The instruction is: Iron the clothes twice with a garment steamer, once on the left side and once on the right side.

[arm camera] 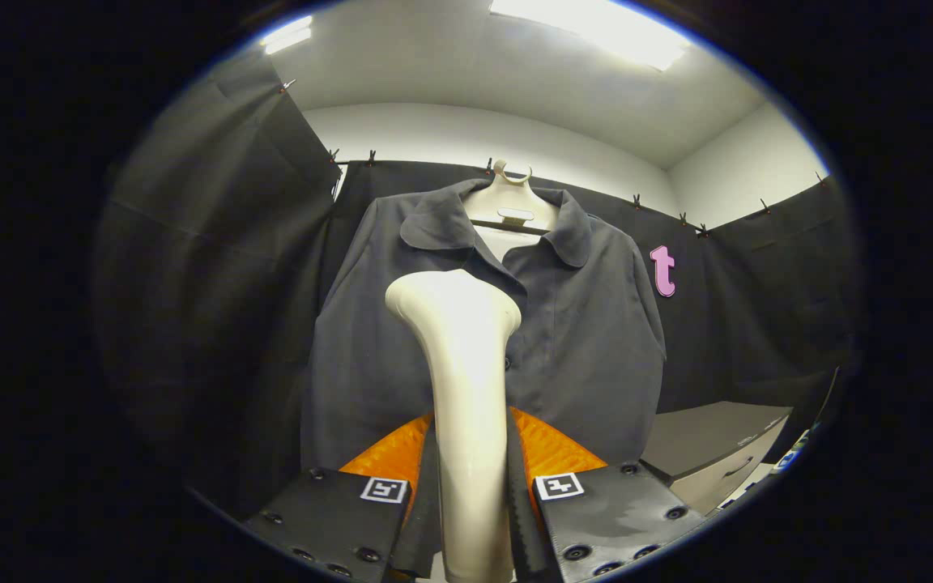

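A dark grey collared shirt (588, 340) hangs on a white hanger (513, 190) against the booth's black wall, facing me. My gripper (470, 494) is shut on the cream handle of a garment steamer (466, 380), both fingers pressing its sides. The steamer stands upright between the fingers. Its head (452, 298) sits in front of the shirt's upper chest, a little left of the button line and just below the collar. Whether the head touches the cloth I cannot tell.
A grey cabinet with a drawer (713, 453) stands low beyond the shirt's right hem. Black cloth walls (215, 267) close in on the left and behind. Ceiling lights (596, 28) shine overhead.
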